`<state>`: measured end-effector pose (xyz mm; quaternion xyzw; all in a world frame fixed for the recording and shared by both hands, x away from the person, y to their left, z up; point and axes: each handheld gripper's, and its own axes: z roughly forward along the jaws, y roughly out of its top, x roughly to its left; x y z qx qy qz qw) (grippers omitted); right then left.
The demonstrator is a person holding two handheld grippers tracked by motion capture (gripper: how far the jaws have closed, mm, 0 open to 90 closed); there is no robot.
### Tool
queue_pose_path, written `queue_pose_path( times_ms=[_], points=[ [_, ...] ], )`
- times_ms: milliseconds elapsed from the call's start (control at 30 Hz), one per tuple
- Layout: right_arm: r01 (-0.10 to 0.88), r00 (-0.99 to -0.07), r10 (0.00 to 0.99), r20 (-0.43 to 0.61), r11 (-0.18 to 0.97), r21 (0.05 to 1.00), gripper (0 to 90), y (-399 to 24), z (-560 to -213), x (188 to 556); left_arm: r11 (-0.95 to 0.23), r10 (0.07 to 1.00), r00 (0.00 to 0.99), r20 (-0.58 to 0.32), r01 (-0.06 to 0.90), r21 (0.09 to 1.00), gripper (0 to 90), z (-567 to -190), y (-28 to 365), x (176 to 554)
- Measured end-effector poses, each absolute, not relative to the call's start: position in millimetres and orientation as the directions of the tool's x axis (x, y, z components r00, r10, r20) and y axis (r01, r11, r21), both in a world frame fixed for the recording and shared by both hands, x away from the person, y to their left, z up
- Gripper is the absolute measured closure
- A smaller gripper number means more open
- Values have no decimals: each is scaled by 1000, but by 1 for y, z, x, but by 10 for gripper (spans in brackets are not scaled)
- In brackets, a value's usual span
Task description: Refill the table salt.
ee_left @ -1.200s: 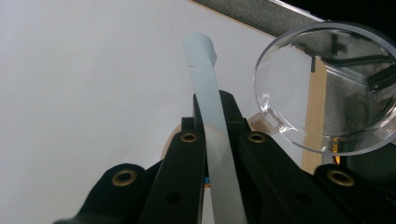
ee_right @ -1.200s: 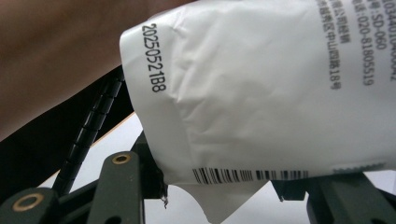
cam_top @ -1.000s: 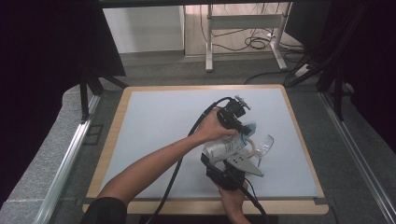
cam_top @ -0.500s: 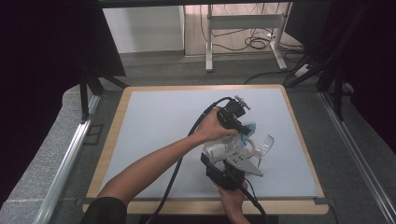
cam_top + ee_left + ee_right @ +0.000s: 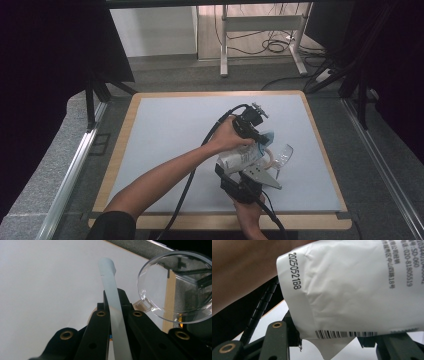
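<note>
While the right gripper (image 5: 245, 172) is holding the white pouch (image 5: 241, 158) from the near side, the left gripper (image 5: 257, 134) is working at its far end, over the right half of the desk (image 5: 165, 130) and nearer the near edge than the far one.

1. Right gripper: its jaws are standing about half apart and are closing on the lower, barcoded edge of the pouch (image 5: 352, 290), as the right gripper view shows. The pouch is lying tilted across them with its printed side facing this camera. Judgement: this grip is serving as an anchor, keeping the soft pack steady so the other hand can act on it.

2. Left gripper: its jaws are fully closed and are pinching a translucent white tube (image 5: 113, 305), which is running up between them and ending in a slightly wider tip. Judgement: the tube is being held near its middle so the free tip can be aimed.

3. Clear cup (image 5: 175, 286): it is lying on its side just beside the tube tip, mouth toward the left gripper's camera; in the high view the cup (image 5: 281, 156) is sitting close to the pouch, toward the right edge of the desk. Judgement: it is being kept close as the likely receiver for the pouch's contents. Whether the tube is joined to the pouch cannot be told.

4. Person's left forearm (image 5: 165, 175) is crossing the desk from the near-left corner.
</note>
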<state>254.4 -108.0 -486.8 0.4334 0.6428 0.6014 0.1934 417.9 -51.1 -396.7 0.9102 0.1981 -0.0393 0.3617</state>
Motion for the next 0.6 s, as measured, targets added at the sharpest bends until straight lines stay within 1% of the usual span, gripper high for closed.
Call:
queue_pose_path(
  times_ms=[600],
  points=[
    [316,-537,802,263,-98,944,492,-107,-487,254,-661,327,920,-216,386,643,900,-396,-52,418]
  ],
)
